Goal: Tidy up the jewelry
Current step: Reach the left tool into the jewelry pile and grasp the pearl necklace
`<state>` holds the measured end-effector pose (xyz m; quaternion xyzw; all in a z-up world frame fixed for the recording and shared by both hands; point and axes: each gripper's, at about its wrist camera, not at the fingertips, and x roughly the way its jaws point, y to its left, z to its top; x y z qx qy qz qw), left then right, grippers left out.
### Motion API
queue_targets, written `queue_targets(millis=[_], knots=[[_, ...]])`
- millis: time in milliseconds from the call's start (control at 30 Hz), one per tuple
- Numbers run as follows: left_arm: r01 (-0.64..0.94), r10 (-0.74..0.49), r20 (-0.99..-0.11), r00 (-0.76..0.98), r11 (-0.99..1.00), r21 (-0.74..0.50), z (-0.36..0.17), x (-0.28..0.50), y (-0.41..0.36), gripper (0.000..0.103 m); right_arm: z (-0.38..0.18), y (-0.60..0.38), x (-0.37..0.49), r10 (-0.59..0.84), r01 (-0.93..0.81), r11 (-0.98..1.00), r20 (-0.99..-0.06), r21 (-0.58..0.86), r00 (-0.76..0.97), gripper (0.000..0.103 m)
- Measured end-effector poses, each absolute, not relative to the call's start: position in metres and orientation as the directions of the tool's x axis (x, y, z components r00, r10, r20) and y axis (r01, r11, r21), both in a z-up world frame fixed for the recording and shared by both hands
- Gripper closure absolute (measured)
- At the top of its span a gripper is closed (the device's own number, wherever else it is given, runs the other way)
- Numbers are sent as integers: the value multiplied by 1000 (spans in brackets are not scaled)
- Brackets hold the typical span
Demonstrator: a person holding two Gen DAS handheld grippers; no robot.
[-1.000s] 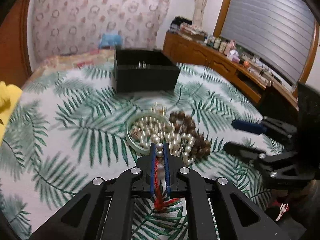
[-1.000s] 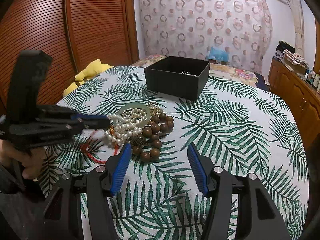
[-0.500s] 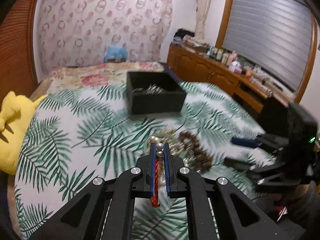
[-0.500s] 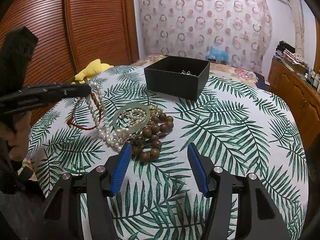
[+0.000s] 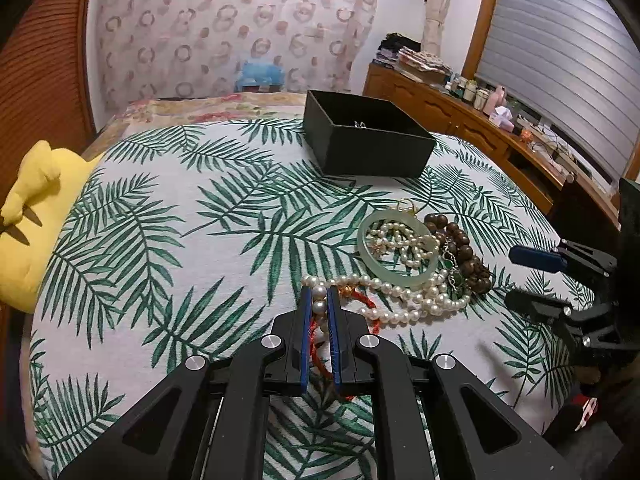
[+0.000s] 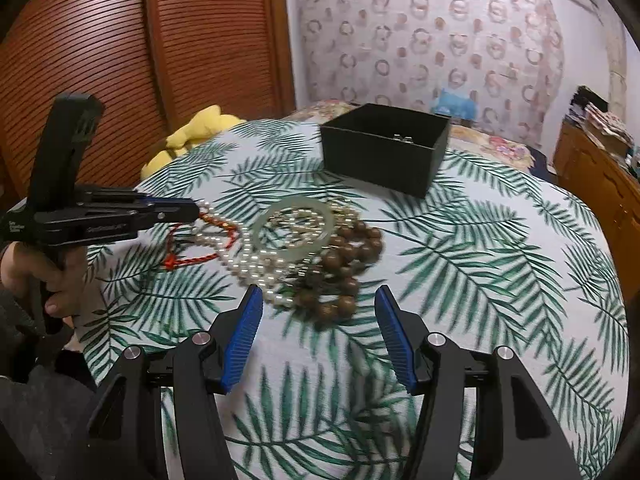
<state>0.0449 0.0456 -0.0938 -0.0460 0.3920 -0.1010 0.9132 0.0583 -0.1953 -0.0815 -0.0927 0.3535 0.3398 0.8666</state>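
Note:
My left gripper (image 5: 319, 300) is shut on a white pearl necklace (image 5: 400, 300) with a red cord (image 5: 316, 332) caught between the jaws; the necklace trails right to the jewelry pile. The pile holds a pale green jade bangle (image 5: 398, 248) and a brown wooden bead bracelet (image 5: 460, 248). A black open box (image 5: 368, 140) stands behind it with small metal pieces inside. My right gripper (image 6: 318, 312) is open and empty, just in front of the wooden beads (image 6: 344, 276). The left gripper (image 6: 176, 212) shows at left in the right wrist view, holding the pearls (image 6: 248, 260).
The round table has a palm-leaf cloth (image 5: 180, 240). A yellow plush toy (image 5: 28, 216) lies at the table's left edge. A wooden dresser (image 5: 480, 128) with bottles stands at right. Wooden louvred doors (image 6: 120, 60) are behind.
My left gripper rose with the pearl necklace and red cord half a second ago, then came back down and left, dragging the strand out of the pile. The right gripper stayed open and moved slightly closer.

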Motion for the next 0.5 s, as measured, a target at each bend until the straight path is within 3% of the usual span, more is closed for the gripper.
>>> queue_targets(millis=[267, 500], knots=[[133, -198, -735, 648, 980, -147, -102, 51, 52, 96, -81, -182, 58, 530, -675, 735, -682, 71, 505, 42], [130, -196, -748, 634, 981, -147, -105, 61, 54, 83, -83, -183, 58, 526, -671, 738, -684, 72, 505, 42]])
